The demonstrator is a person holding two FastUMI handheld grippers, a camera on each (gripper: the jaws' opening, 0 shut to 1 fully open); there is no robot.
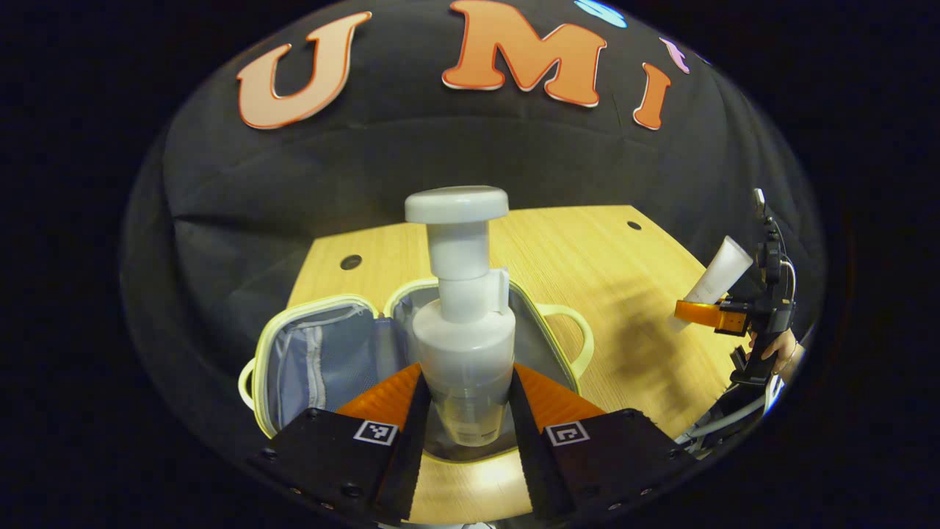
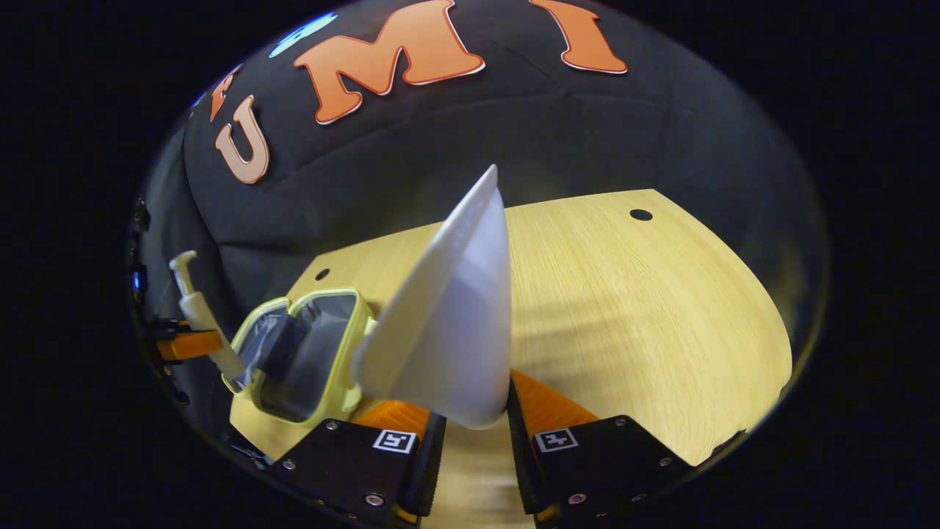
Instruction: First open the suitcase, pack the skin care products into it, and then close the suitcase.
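Left gripper view: looks forward and down over the pale wooden table (image 1: 587, 250), close above the open pale-yellow suitcase with grey lining (image 1: 323, 353). Right gripper view: faces the same table (image 2: 646, 308) from the other side; suitcase (image 2: 308, 353) lower left. Shared: table, suitcase, black cloth wall.

pump bottle (image 1: 464, 345) base hidden by tool fingers | suitcase (image 1: 330, 360) front hidden
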